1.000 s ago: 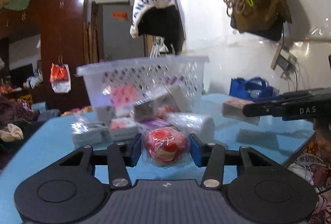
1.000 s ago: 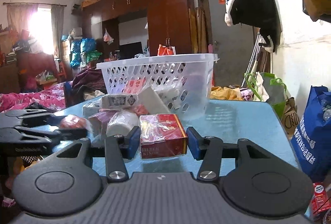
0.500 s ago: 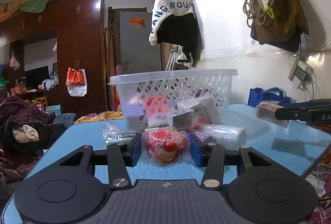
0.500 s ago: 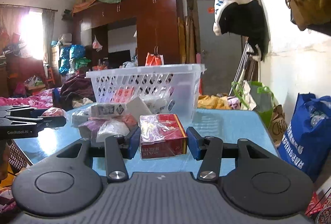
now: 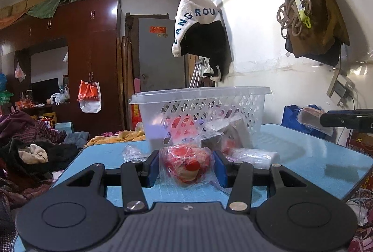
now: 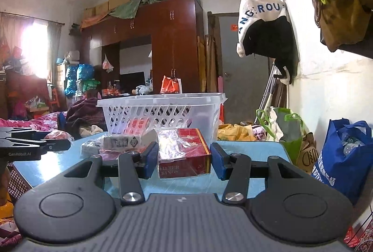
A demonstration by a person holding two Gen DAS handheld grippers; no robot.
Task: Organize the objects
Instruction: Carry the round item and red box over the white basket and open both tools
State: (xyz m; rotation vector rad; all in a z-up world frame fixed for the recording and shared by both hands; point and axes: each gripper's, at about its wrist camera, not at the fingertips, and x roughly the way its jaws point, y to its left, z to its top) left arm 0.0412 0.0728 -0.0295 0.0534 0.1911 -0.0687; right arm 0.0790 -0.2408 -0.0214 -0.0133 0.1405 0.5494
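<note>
1. Left wrist view: the left claw (image 5: 186, 169) is closed on a red round item (image 5: 186, 164) wrapped in crinkled clear plastic, with a pale patch on its lower side. Both blue pads press against its sides and it is held just above the blue table (image 5: 303, 154).
2. Straight ahead of this claw, beyond the wrapped item, stands a white lattice basket (image 5: 202, 107) on the table. Pink and red packets show through its holes.
3. Between the claw and the basket lies a loose heap of plastic-wrapped packets (image 5: 233, 142), one a long white roll just to the claw's right.
4. Far to this claw's right, the right claw (image 5: 345, 120) reaches in from the edge, carrying a wrapped box.
5. Right wrist view: the right claw (image 6: 183, 156) grips a red cigarette box (image 6: 184, 154) in clear film, with gold trim and the words "FILTER KINGS" on the end facing the camera. The blue pads hold its two sides.
6. Ahead of this claw, slightly left, is the same basket (image 6: 160, 110), with the packets (image 6: 123, 142) just in front of it.
7. To this claw's far left, the left claw (image 6: 58, 139) holds its red wrapped item.
</note>
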